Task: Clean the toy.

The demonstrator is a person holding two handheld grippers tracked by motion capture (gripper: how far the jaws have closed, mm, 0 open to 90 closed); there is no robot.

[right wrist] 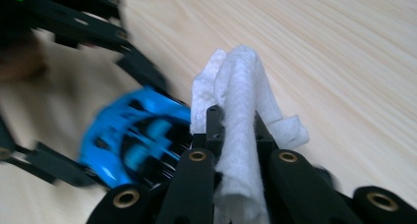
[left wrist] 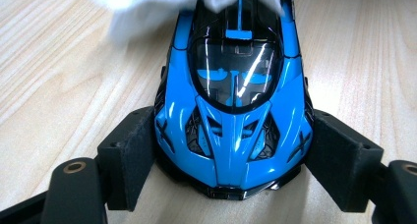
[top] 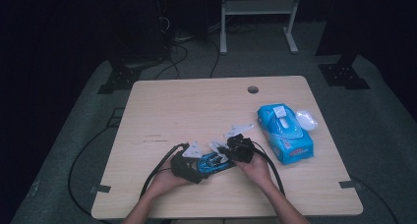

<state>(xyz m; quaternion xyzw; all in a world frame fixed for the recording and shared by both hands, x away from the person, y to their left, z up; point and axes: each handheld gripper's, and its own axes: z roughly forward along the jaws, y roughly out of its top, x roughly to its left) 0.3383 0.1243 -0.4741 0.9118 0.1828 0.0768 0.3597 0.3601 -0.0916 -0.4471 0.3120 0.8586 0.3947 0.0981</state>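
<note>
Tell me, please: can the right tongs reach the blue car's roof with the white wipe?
Probably yes. The right tongs grip the wipe beside the car, nothing stands between.

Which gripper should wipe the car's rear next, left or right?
Right, probably. The right gripper is shut on the white wipe, already at the blue toy car. The left gripper clamps the car's nose.

High view is pretty dim with black edges, the toy car (left wrist: 231,111) shows glare streaks up close, and the right gripper view's left side is motion-blurred.
</note>
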